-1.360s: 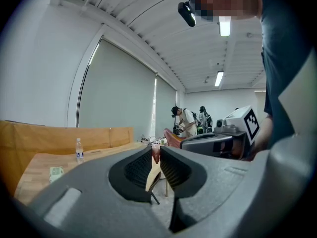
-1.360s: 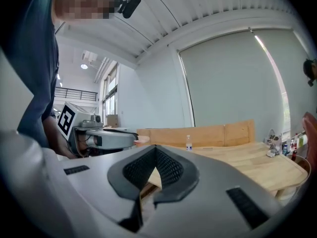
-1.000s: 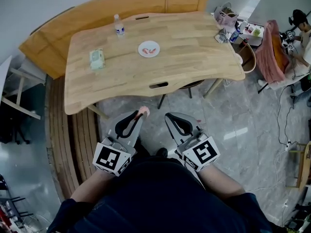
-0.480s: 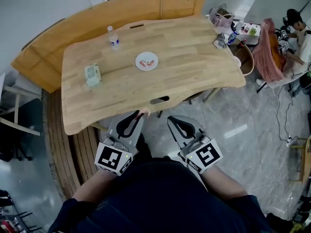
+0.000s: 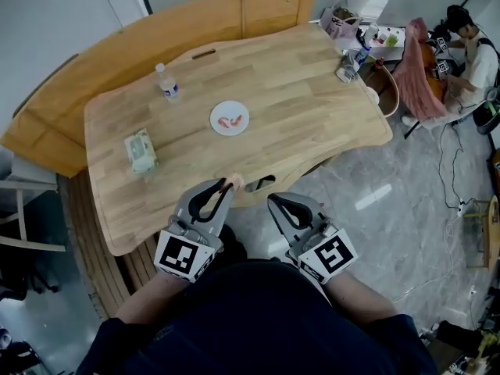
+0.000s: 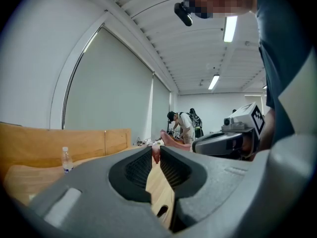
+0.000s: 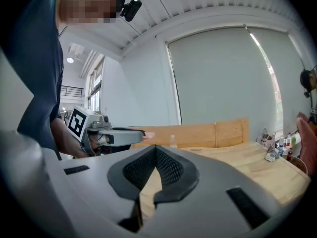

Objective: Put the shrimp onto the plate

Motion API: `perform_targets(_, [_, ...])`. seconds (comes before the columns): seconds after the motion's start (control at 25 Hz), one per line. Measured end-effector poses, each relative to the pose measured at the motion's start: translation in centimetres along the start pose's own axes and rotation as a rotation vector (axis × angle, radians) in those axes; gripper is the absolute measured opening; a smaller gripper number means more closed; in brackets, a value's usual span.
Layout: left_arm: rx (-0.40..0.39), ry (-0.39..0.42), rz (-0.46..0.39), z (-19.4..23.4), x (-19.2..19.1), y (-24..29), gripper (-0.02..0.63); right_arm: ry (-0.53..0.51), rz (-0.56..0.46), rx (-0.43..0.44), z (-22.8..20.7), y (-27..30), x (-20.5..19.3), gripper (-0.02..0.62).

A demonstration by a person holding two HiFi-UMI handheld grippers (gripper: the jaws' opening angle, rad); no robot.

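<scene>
A white plate (image 5: 230, 119) lies mid-table with two pink shrimp (image 5: 230, 120) on it. My left gripper (image 5: 231, 183) hovers at the wooden table's (image 5: 305, 108) near edge, shut on a third pink shrimp (image 5: 233, 182) pinched at its tips. The left gripper view shows that shrimp (image 6: 156, 152) upright between the closed jaws. My right gripper (image 5: 273, 201) sits beside it over the floor, shut and empty; its own view shows the jaws (image 7: 155, 147) meeting, with the left gripper (image 7: 116, 135) off to the left.
A water bottle (image 5: 166, 83) and a pale green packet (image 5: 141, 151) sit left of the plate. Clutter (image 5: 348, 61) crowds the far right corner. A curved wooden bench (image 5: 117, 53) wraps the far side. A seated person (image 5: 469, 53) and a pink-draped chair (image 5: 412, 69) are at the right.
The table has come closer in the head view. Both grippers, earlier over the floor, now reach its near edge. The left gripper still holds the shrimp.
</scene>
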State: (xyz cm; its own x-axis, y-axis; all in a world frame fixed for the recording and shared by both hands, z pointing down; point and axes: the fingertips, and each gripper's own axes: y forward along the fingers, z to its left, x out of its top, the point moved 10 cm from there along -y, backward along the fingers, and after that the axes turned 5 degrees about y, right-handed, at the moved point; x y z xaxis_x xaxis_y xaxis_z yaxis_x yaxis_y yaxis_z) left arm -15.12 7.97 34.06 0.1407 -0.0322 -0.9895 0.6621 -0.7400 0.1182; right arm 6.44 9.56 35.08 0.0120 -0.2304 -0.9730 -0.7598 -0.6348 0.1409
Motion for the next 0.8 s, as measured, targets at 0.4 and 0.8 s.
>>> perform_targets(0.4, [-0.071, 0.018, 0.003, 6.1, -1.3, 1.5, 0.054, -0.004, -0.016, -0.101, -0.6, 4.4, 1.5, 0.009])
perform_targets(0.8, [-0.077, 0.02, 0.013, 7.3, -2.4, 4.1, 0.054, 0.013, -0.023, -0.074, -3.0, 6.3, 1.9, 0.009])
